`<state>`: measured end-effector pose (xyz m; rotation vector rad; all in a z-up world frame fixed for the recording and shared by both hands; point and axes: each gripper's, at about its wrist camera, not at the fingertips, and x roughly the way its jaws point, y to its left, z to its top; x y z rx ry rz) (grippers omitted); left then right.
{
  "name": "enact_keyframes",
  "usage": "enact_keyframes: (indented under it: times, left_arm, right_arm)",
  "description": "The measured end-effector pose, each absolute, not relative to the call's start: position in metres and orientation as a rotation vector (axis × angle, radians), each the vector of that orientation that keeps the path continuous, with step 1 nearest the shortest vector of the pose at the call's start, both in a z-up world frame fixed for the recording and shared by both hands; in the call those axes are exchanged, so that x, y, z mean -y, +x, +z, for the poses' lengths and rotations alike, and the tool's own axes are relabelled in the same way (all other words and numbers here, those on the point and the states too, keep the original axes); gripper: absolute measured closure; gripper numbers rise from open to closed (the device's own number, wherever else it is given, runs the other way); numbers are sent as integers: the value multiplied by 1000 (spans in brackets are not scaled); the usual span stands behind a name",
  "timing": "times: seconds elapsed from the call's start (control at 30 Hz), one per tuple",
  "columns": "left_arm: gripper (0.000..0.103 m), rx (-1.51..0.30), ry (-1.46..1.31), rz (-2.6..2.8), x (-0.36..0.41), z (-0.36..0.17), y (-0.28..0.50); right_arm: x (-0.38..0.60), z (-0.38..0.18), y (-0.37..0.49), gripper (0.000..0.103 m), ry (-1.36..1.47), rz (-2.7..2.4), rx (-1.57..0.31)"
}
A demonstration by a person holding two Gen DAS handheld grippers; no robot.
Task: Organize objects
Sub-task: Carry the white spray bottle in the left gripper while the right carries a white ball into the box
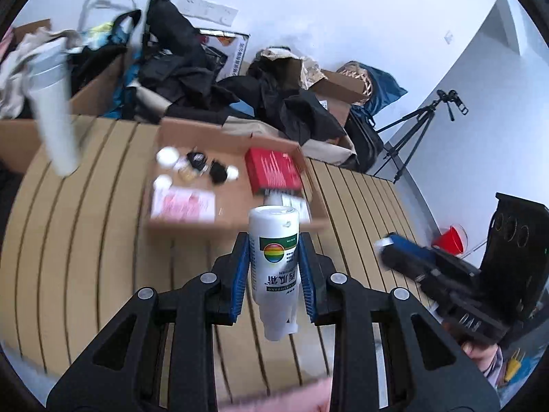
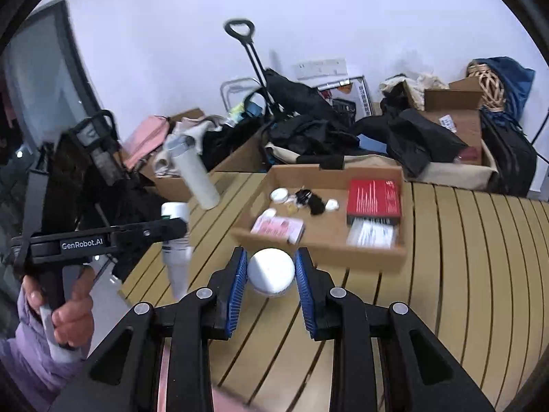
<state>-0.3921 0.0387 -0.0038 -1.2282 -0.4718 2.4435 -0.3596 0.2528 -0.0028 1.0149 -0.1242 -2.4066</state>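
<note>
Left gripper (image 1: 272, 267), black frame with ribbed blue pads, clamped on smooth white cylindrical bottle (image 1: 274, 267) at centre frame. Right gripper (image 2: 271, 271) likewise clamped on round white glossy jar (image 2: 271, 272), lower centre. Beyond, upper centre: slatted wooden table (image 2: 463, 257), shallow cardboard tray (image 2: 319, 243), flat red box (image 2: 374, 197) inside.

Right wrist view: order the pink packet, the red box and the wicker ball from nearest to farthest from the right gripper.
1. Pink packet, front left of the cardboard tray.
2. Red box, right side of the tray.
3. Wicker ball, far right by the wall.

Measured from the right gripper.
</note>
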Motion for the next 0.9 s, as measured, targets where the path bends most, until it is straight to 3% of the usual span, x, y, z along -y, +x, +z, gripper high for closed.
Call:
enact_keyframes:
  times: [0.23, 0.43, 0.53, 0.6, 0.67, 0.73, 0.83, 0.9]
  left_arm:
    - [79, 443, -1497, 2365, -79, -88, -540]
    - [75, 492, -1628, 2336, -86, -149, -580]
    - [56, 461, -1652, 2303, -84, -156, -582]
    - [50, 457, -1608, 2339, -75, -145, -578]
    - [38, 416, -1578, 2387, -65, -129, -573]
    - [37, 363, -1535, 2447, -51, -106, -562]
    - [26, 261, -1514, 2526, -35, -79, -552]
    - [17, 98, -1520, 2614, -24, -55, -539]
  right_arm:
    - [-227, -74, -497, 72, 1272, -2409, 110]
    - [-223, -129, -531, 71, 1376, -2398, 97]
    - [-215, -139, -538, 71, 1391, -2417, 25]
    - [-214, -139, -542, 70, 1399, -2438, 0]
    - [-219, -132, -542, 65, 1374, -2438, 47]
    - [-224, -118, -538, 42, 1342, -2455, 76]
    - [-232, -85, -524, 39, 1276, -2471, 94]
    - [-236, -61, -514, 39, 1269, -2480, 68]
